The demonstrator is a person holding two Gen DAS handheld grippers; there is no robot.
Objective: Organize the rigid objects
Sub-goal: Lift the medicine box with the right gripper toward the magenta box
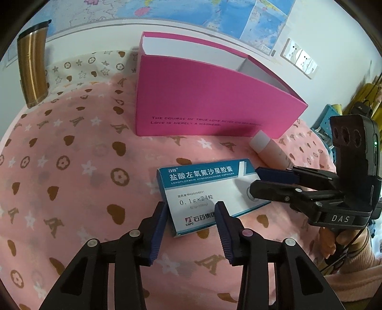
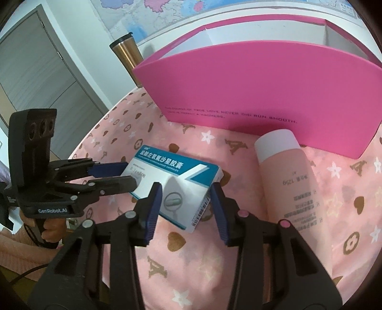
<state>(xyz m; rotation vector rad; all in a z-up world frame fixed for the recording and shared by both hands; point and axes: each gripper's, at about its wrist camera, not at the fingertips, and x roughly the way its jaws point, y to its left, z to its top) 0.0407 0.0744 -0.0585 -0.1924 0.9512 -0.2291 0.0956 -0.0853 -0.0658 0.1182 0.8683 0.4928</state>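
Observation:
A blue and white medicine box (image 1: 205,193) lies flat on the pink patterned cloth (image 1: 71,167); it also shows in the right wrist view (image 2: 176,181). My left gripper (image 1: 191,209) is open, its fingers straddling the box's near end. My right gripper (image 2: 185,193) is open around the box's other end; in the left wrist view the right gripper (image 1: 256,178) reaches in from the right. A pink bottle with a white cap (image 2: 289,176) lies beside the box. An open magenta box (image 1: 210,105) stands behind.
A gold and steel tumbler (image 1: 31,69) stands at the back left of the table. A wall map (image 1: 167,12) hangs behind. A grey door (image 2: 35,78) is at the left in the right wrist view.

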